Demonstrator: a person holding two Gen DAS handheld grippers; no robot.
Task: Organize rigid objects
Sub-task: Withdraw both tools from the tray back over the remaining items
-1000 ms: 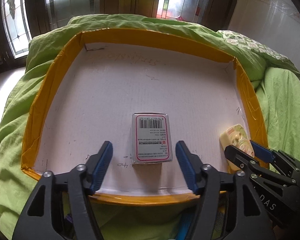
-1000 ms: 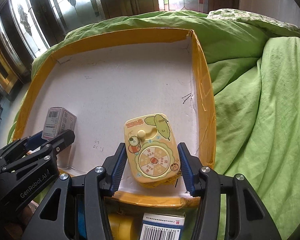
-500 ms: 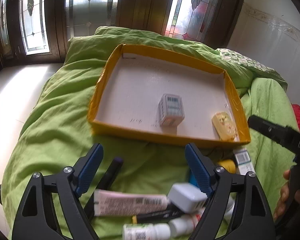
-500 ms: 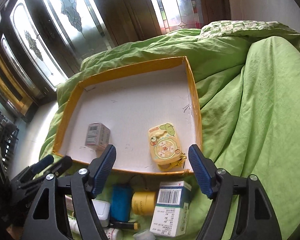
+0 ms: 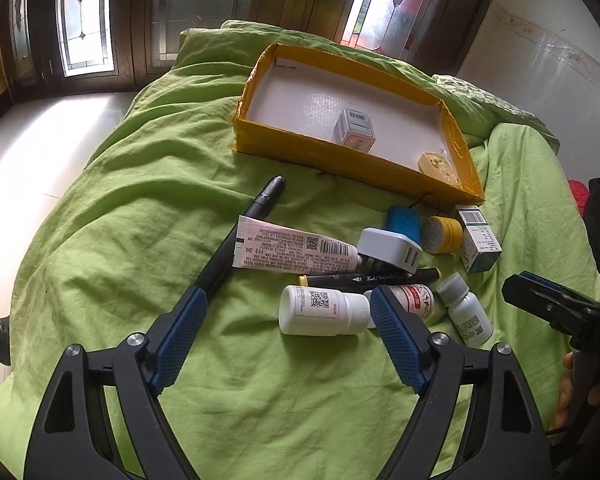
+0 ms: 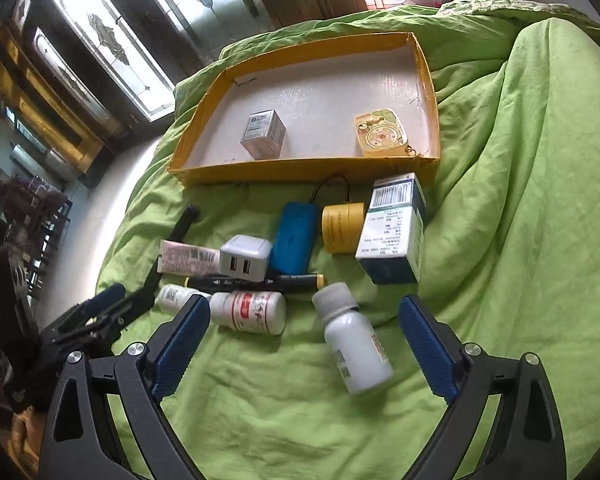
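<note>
Three bottles (image 6: 356, 344), two boxes (image 6: 396, 228), one tray (image 6: 300, 170), one tube (image 5: 292, 254).

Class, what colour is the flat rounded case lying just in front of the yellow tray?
The case is blue; the right wrist view shows it best.

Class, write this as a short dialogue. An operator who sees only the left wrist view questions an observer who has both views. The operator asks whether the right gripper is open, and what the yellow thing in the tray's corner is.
Operator: I see the right gripper only side-on. Is it open or shut?
Observer: The right gripper is open and holds nothing. In its own view, the grey bottle lies on its side on the green bedcover, between the spread fingers.
Operator: And the yellow thing half hidden behind the tray wall?
Observer: It is a flat yellow toy with cartoon figures and a round dial on its face. It lies in the near right corner of the tray.
</note>
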